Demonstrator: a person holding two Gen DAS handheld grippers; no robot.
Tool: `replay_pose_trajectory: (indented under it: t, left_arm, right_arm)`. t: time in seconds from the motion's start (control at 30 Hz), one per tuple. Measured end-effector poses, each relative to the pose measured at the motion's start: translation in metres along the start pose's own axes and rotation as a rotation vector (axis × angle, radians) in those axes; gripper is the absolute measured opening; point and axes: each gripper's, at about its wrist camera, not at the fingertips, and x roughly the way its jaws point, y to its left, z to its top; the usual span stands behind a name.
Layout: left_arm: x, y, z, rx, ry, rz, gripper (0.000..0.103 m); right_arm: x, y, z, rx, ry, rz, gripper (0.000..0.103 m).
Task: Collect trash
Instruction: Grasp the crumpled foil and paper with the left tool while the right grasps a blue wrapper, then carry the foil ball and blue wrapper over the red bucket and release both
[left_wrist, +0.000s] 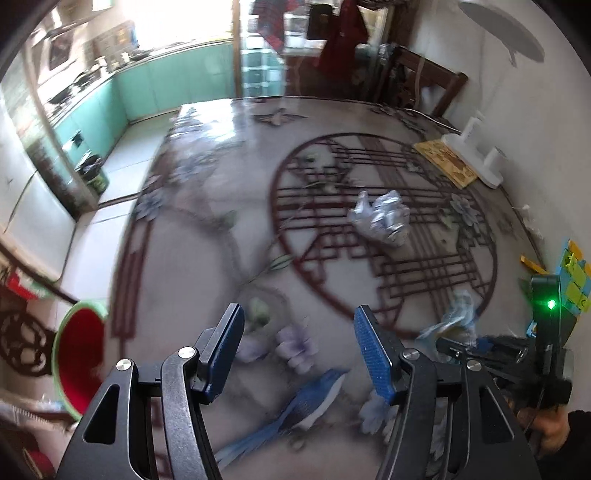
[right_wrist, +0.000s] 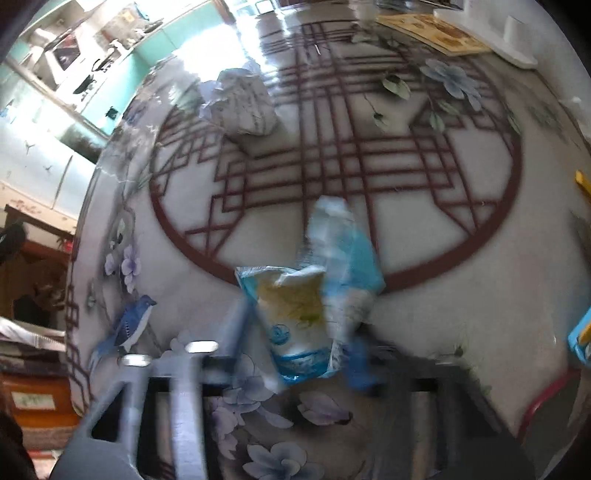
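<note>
Over a floral-printed counter (left_wrist: 207, 258), the right gripper (right_wrist: 295, 332) grips a blue-and-white wrapper (right_wrist: 310, 291), its fingers closed on the packet's lower end while the rest of the crinkled plastic stands up above them. The view from that wrist is smeared, so exactly how deep the packet sits between the fingers cannot be told. From the left wrist the same wrapper (left_wrist: 454, 317) shows at the right edge, just above the counter.

The left gripper (left_wrist: 299, 343) hangs above the counter's near end with its blue-padded fingers (left_wrist: 373, 350) spread wide and nothing between them. Well ahead of it, inside the red lattice circle, lies a crumpled ball of white paper (left_wrist: 380, 218), apart from everything else; the right wrist sees it (right_wrist: 240, 107) at the far left of the pattern. A red bin with a green rim (left_wrist: 79, 362) stands beyond the counter's left edge, below the surface.

The step in hand looks to be the carrying-off of the wrapper: one piece lifted, one still lying. The next move probably calls for taking the packet across to the bin and letting go above its mouth, while the empty left gripper reaches forward to the paper ball and closes on its bulk.
</note>
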Motion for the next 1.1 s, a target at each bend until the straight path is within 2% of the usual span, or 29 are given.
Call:
replay_pose_trajectory:
  t: [0.1,0.37,0.47,0.63,0.67,0.7,0.73,0.83,0.9,1.03,1.1]
  left_arm:
    - [0.023,-0.022,0.023,0.029,0.007,-0.037,0.061]
    - [0.096,-0.068,0.081,0.0,0.041,-0.134,0.061]
    - [0.124,-0.083,0.093,0.047,0.063,-0.098,0.061]
    - [0.163,-0.09,0.101,0.052,0.111,-0.105,0.061]
    - [0.172,-0.088,0.1,0.044,0.136,-0.109,0.057]
    - [0.176,-0.086,0.098,0.034,0.143,-0.122,0.041]
    - [0.177,-0.083,0.097,0.015,0.138,-0.177,0.033]
    - [0.168,-0.086,0.095,0.067,0.1,-0.167,0.026]
    - [0.158,-0.086,0.09,0.108,0.067,-0.133,0.025]
    - [0.131,-0.061,0.082,0.053,0.033,-0.155,0.024]
    - [0.114,-0.046,0.076,0.037,0.003,-0.144,0.024]
  right_arm:
    - [0.001,-0.009,0.002,0.024,0.021,0.033,0.002]
    - [-0.045,-0.018,0.002,-0.01,-0.093,0.002,0.002]
    - [-0.054,-0.023,0.004,0.0,-0.109,0.006,0.002]
    - [-0.053,-0.024,0.007,0.03,-0.105,0.003,0.002]
    - [-0.051,-0.022,0.008,0.031,-0.103,0.0,0.002]
    - [-0.052,-0.021,0.009,0.03,-0.103,-0.003,0.002]
    - [-0.054,-0.021,0.01,0.027,-0.105,-0.007,0.002]
    - [-0.056,-0.014,0.015,0.003,-0.112,-0.03,0.002]
    - [-0.058,-0.008,0.017,-0.02,-0.118,-0.039,0.002]
    - [-0.061,0.008,0.022,-0.066,-0.136,-0.048,0.002]
    - [-0.062,0.015,0.024,-0.083,-0.143,-0.043,0.002]
